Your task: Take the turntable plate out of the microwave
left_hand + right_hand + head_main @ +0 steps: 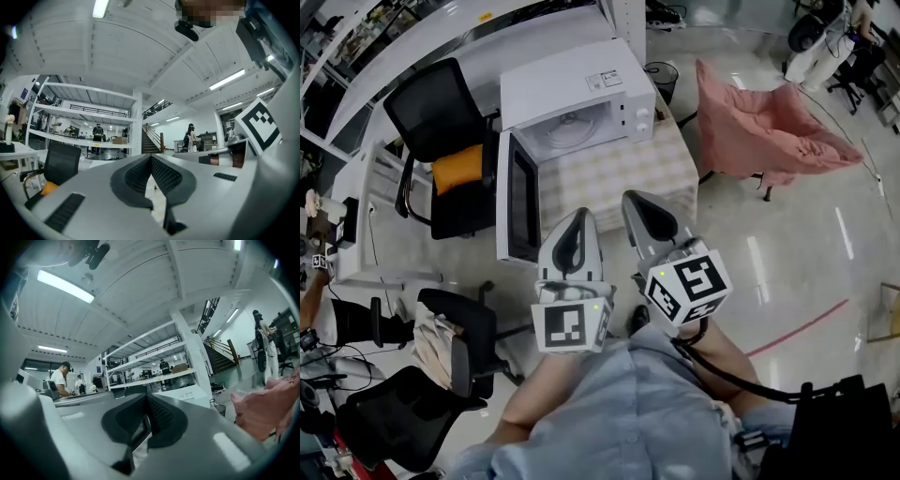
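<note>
While the door (517, 197) of the one white microwave oven (581, 80) stands swung open to the left, the one round clear-glass turntable plate (572, 127) lies flat on the cavity floor, inside the oven. The oven occupies the far edge of one small table covered with a pale chequered cloth (619, 173).

Two grey hand-held grippers are in view, each carrying one marker cube. The left gripper (580, 216) and the right gripper (633, 199) show side by side at the table's near edge, clear of the oven and the plate. In the left gripper view, the left gripper's (151, 158) jaws are pressed together with nothing between them. In the right gripper view, the right gripper's (145, 399) jaws are likewise closed and empty.

One black office chair carrying one orange cushion (455, 169) stands left of the table; one pink cloth (759, 131) drapes a seat to the right.
</note>
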Motion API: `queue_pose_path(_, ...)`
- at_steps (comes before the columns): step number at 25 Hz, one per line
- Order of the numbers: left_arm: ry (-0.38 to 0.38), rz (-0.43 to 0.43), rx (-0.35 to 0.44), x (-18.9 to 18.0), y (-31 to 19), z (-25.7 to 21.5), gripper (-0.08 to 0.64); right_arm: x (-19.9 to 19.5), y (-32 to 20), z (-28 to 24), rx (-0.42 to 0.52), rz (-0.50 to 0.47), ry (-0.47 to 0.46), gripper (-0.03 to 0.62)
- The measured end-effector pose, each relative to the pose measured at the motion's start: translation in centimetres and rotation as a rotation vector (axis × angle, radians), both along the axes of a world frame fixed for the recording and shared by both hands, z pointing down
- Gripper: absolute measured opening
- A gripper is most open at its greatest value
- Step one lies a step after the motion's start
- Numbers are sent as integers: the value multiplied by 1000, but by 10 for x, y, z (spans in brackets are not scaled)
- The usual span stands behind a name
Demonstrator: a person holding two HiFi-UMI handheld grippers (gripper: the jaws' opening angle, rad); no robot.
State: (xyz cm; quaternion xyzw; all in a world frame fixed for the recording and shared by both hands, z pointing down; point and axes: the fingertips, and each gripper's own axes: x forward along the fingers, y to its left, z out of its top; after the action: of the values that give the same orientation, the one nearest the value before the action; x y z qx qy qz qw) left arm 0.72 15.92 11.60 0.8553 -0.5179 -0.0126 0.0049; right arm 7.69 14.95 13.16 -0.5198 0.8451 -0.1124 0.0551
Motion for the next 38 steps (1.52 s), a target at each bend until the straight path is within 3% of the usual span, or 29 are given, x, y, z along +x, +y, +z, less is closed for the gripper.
queue_pose_path(14,20,-111,-14,-28,-60,24,0,-22,-65,26,-26,-91,26,2)
queue_pose_path(24,56,-100,23,-43,-151,28,0,-33,-144,43,-55,-77,45,2)
queue_pose_path(31,53,-87,-16,-51,-214,52,0,-47,-212,56,-55,-85,75,2)
queue_pose_path(38,27,-55,-43,-56,-246,73,0,-63,-264,60,-26,-92,88,2)
